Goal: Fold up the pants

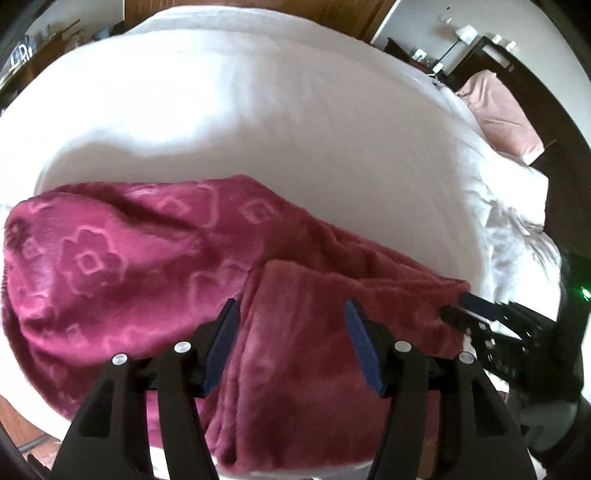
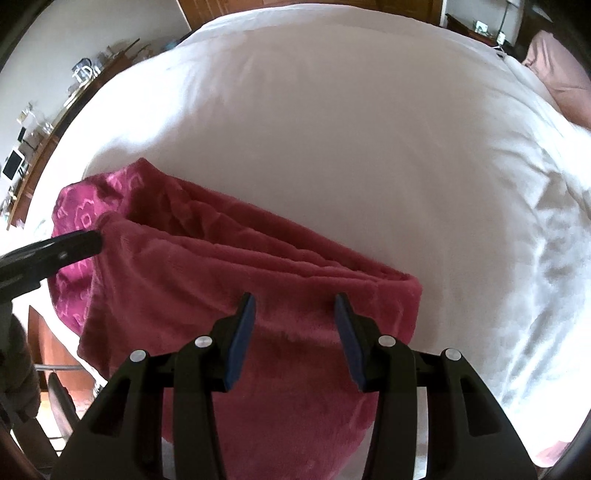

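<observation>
Pants point(image 1: 155, 258) are judged thick, soft, floppy fleece; hold is best taken at the folded edge. Left gripper point(image 1: 291, 314) and right gripper point(image 2: 295, 306) are seen with jaws apart, nothing pinched.

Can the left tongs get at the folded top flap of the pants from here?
Probably yes: the left tongs stand open right over the pants' top flap, nothing between; the right tongs sit off at its far edge.

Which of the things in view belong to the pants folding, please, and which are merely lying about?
Part of the job:
- magenta fleece pants, partly folded
- white bed beneath them
- left hand-held gripper, open
- right hand-held gripper, open

Lying about:
- pink pillow
- lamp
- shelf clutter
</observation>
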The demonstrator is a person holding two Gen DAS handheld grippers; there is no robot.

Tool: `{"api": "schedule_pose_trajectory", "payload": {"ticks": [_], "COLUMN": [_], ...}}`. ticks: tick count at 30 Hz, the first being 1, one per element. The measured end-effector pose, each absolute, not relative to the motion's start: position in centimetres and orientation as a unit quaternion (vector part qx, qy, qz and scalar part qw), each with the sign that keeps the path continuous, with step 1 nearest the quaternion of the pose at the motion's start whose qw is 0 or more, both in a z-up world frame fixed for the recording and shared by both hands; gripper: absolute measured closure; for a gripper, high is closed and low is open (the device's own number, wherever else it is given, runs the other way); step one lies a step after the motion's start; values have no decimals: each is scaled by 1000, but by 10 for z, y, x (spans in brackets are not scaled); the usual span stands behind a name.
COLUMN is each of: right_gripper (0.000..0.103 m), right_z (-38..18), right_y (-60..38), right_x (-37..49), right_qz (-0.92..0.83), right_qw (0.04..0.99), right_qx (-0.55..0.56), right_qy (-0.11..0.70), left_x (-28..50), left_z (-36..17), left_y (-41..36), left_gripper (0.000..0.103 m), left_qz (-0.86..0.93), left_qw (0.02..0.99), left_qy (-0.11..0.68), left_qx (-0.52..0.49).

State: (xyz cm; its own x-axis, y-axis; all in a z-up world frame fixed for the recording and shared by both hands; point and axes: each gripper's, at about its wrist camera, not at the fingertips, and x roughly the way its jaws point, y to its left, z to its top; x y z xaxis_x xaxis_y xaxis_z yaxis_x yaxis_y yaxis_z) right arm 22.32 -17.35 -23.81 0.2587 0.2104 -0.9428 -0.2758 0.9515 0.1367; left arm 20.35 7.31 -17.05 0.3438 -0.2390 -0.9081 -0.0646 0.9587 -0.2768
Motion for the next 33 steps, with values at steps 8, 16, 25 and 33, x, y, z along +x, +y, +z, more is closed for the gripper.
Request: {"api": "schedule_pose_trajectory", "payload": {"ticks": [8,16,25,33], "right_gripper": [57,57,57,57], "right_z": [-254,-264,-272,-278], "right_y": [-161,-150,-129,-109], "right_x": [234,245,249,256], "right_qz": [150,141,139,138], "right_qw": [783,776,768,763], "right_qx": [-52,-64,-81,-88], "right_qy": [601,612,620,625], "left_x": [227,237,251,255], "left_z": [-215,-228,-236,-237], "left_y": [71,69,61,56], "left_gripper": [40,36,31,29], "left_qz": [-25,-21,-20,-19], "left_qw": [787,778,772,772], "left_qy": [604,616,623,623], "left_qx": [-124,-123,-124,-124]}}
